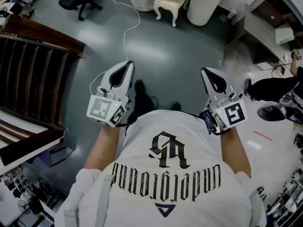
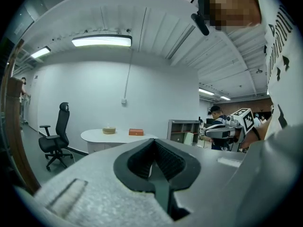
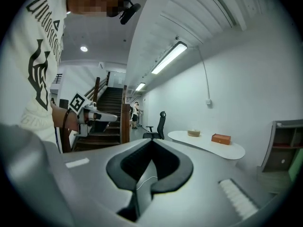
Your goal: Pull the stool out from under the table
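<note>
both grippers were empty. the left gripper [image 1: 124, 71] and the right gripper [image 1: 209, 75] had their jaws closed on nothing, held out level in front of the person. the cream stool [image 1: 171, 0] stood well apart from them across the grey floor [image 1: 175, 56], tucked between the white pedestals of the table [image 1: 204, 6]. the step in hand looked like the approach. done well, it would mean opening the jaws before reaching the seat edge, gripping firmly, then drawing straight back, clear of the pedestals and the white cable [image 1: 127, 34].
</note>
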Demonstrator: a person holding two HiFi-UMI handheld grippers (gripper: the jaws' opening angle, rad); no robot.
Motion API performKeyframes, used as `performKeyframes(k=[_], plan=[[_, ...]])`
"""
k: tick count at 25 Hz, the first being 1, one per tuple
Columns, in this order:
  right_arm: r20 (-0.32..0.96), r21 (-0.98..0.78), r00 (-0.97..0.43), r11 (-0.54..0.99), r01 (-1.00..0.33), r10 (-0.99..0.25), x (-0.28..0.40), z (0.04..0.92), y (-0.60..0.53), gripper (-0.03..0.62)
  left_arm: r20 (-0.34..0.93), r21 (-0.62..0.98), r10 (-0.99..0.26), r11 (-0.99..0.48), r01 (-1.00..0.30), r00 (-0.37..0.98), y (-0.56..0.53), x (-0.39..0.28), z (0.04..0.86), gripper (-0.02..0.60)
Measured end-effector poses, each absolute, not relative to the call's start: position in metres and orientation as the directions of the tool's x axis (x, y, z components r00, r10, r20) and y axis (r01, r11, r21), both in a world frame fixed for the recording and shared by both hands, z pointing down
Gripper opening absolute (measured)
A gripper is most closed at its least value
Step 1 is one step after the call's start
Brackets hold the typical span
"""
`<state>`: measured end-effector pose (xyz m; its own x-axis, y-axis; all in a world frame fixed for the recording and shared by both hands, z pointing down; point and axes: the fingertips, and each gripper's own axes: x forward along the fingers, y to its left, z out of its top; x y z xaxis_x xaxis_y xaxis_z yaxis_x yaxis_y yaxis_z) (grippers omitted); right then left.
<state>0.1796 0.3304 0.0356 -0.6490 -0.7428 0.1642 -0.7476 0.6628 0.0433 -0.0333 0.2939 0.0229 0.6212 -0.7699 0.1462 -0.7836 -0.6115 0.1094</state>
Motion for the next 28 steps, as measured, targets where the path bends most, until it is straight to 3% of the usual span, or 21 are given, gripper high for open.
performKeyframes(k=[19, 28], plan=[[0.203, 0.053, -0.432, 0.450, -0.891, -0.879, 0.017, 0.033, 0.132, 0.002, 0.120, 0.096, -0.615, -0.774, -0.626, 0.779, 0.064, -0.204, 0.015, 0.005], [0.227, 0.039, -0.367, 0.385, -0.922, -0.902, 0.004, 0.044, 0.099, 0.002, 0.136, 0.100, -0.549, -0.821, -0.562, 0.825, 0.012, -0.218, 0.031, 0.005]])
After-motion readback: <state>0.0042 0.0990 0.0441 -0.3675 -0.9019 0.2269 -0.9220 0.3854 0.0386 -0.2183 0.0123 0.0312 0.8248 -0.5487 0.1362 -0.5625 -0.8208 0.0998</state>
